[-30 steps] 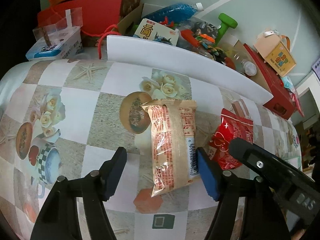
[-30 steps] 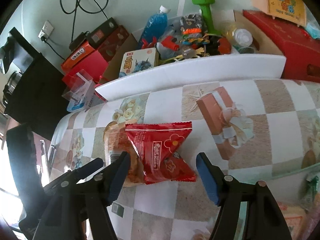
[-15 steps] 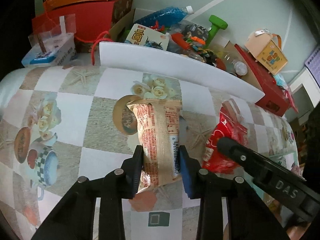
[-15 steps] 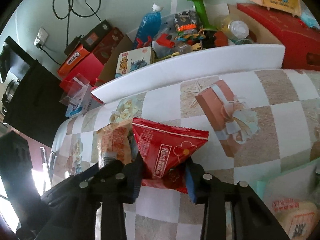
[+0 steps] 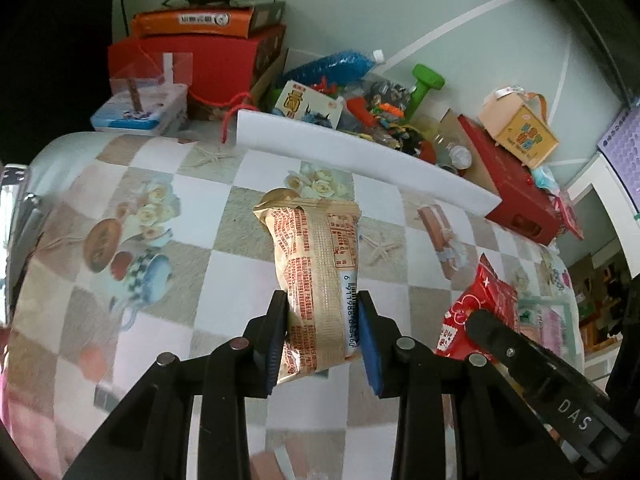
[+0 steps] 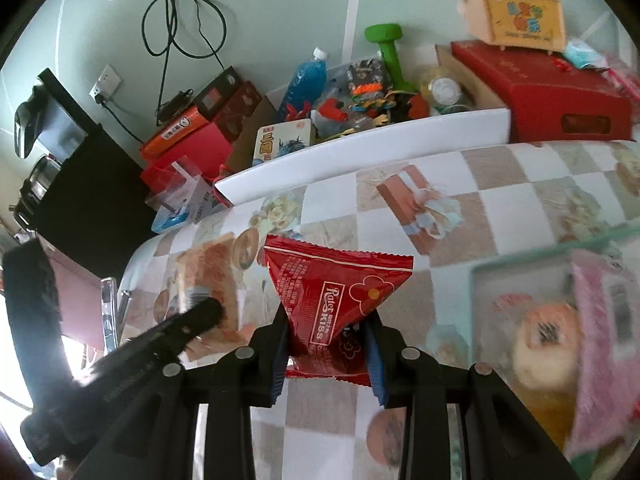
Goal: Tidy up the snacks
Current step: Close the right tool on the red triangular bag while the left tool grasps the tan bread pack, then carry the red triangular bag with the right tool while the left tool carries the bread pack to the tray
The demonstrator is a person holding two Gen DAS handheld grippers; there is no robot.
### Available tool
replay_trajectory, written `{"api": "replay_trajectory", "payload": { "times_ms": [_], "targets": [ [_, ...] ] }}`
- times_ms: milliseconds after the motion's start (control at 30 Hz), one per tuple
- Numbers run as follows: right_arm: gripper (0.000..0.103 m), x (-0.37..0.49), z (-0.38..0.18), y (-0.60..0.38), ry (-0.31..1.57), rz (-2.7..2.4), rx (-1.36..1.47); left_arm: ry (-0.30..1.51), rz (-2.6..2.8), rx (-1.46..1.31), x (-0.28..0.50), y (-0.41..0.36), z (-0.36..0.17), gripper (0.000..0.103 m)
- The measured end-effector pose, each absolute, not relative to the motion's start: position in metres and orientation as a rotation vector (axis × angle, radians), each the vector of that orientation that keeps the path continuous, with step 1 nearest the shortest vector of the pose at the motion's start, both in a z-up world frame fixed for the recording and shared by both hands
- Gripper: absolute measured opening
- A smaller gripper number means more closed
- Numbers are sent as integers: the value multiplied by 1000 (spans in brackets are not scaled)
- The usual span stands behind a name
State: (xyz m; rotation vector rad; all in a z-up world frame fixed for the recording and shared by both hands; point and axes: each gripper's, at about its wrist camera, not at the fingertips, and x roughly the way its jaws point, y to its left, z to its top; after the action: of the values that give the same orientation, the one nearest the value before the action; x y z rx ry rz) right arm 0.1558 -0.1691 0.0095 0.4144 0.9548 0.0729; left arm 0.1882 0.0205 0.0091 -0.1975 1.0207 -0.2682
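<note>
My left gripper [image 5: 322,320] is shut on a tan and orange snack packet [image 5: 316,268] and holds it lifted above the checked tablecloth [image 5: 168,280]. My right gripper [image 6: 326,334] is shut on a red triangular snack packet [image 6: 336,284], also lifted. The red packet shows at the right of the left wrist view [image 5: 476,312], behind the right gripper's black arm. The tan packet shows at the left of the right wrist view [image 6: 212,276]. A pale green tray [image 6: 516,260] with pink and orange snack packets [image 6: 568,328] lies at the right, blurred.
A white foam board [image 5: 360,160] runs along the table's far edge. Behind it stand red boxes [image 5: 200,68], a blue bottle [image 5: 336,64], a green dumbbell [image 5: 424,84], toys and a small yellow carton [image 5: 520,128]. A blue tin [image 5: 140,116] sits at the far left.
Both grippers closed from open onto their packets, the left on the tan one and the right on the red one, and lifted them off the cloth. The right view swung toward the tray.
</note>
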Motion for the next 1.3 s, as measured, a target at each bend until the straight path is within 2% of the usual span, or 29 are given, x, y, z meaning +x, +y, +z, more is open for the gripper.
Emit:
{"api": "replay_trajectory", "payload": {
  "times_ms": [567,933,1300],
  "targets": [
    [35,50,32,-187,923,-46,451,959,-319,-195,102,4,47,35],
    [35,29,41,-211,876,-83,477,948,-373,-137,88,-26,50,35],
    [35,-12,63,-291,775,-281,553,952,-481,-56,70,-78,54,35]
  ]
}}
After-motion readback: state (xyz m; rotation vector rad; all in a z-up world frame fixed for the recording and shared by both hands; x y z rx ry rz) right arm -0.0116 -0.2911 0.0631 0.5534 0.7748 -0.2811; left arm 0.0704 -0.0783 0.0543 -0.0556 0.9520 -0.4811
